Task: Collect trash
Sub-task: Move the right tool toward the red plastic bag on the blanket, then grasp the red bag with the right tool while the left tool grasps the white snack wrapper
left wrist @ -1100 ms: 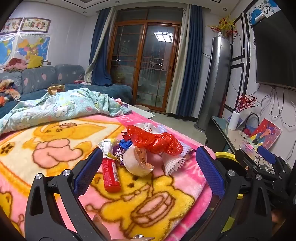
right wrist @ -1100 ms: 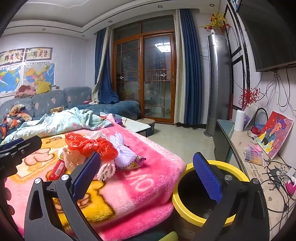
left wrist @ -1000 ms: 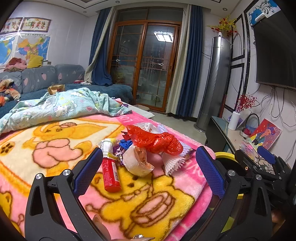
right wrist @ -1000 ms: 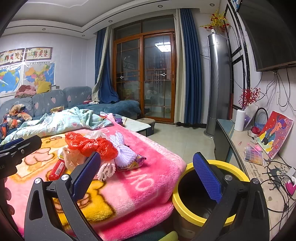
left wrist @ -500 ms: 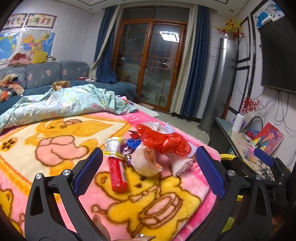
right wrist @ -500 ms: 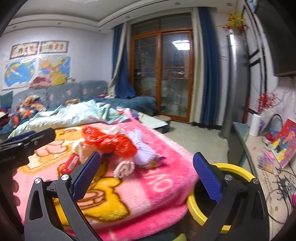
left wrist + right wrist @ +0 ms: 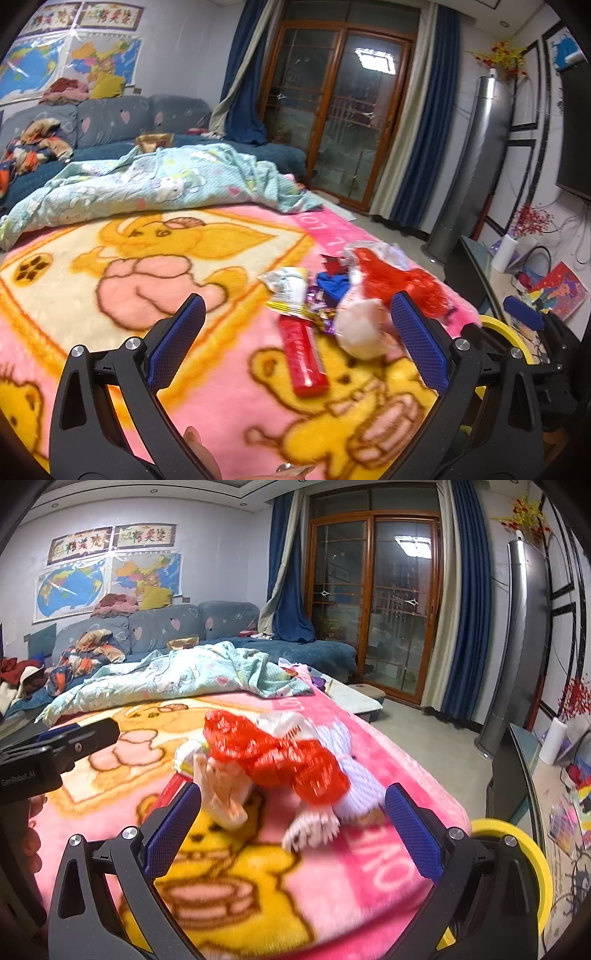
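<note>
Right wrist view shows my right gripper (image 7: 291,825) spread wide and empty, low over the pink cartoon blanket (image 7: 369,860), with the trash heap just ahead: a red plastic bag (image 7: 277,760), white frilled paper cups (image 7: 314,829) and a pale crumpled bag (image 7: 221,797). My left gripper (image 7: 295,341) is likewise released, facing a red tube (image 7: 304,358) and a yellow-edged wrapper (image 7: 286,286). The yellow bin (image 7: 517,853) sits beside the bed edge. My worry: the tangled pieces overlap, so a pinch may catch plush blanket or drag neighbours off the edge, missing the bin.
</note>
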Action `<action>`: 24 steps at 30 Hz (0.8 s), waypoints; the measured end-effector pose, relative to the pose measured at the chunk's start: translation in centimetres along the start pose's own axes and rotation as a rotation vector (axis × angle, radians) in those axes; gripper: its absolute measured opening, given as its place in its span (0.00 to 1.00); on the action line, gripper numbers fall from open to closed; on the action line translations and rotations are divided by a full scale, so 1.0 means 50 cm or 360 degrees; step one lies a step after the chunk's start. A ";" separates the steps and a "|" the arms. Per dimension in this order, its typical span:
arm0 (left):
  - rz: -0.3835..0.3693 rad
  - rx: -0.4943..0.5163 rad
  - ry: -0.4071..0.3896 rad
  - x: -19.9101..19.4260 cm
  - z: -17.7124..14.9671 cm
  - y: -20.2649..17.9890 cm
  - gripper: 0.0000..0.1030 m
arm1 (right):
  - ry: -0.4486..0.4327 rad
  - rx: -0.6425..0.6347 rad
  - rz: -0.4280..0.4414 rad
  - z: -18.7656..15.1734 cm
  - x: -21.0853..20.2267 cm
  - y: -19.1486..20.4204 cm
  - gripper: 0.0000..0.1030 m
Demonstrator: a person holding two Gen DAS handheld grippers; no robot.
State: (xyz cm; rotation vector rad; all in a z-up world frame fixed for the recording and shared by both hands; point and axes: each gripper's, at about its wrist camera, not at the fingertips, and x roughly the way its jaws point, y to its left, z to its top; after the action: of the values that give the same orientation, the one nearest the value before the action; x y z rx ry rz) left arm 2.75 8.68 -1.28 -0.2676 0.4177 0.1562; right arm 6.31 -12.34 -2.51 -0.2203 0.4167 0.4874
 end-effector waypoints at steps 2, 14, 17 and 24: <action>0.0015 -0.0004 0.0044 0.016 0.010 0.012 0.90 | 0.0017 -0.0025 0.0020 0.011 0.018 0.002 0.94; 0.0104 -0.0025 0.0322 0.169 0.034 0.035 0.90 | 0.0214 -0.0360 -0.0010 0.023 0.126 -0.006 0.94; 0.0079 -0.0049 0.0394 0.206 0.031 0.035 0.90 | 0.0235 -0.0426 -0.0022 0.023 0.149 -0.007 0.94; -0.0011 -0.0066 0.0529 0.275 0.020 0.028 0.90 | 0.0304 -0.0649 -0.0067 0.014 0.209 0.015 0.90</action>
State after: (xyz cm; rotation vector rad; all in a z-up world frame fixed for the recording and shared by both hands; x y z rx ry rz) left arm 15.25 11.62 -6.49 -0.3373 0.7440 0.1137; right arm 14.56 -7.24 -6.52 -0.6719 0.4952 0.5089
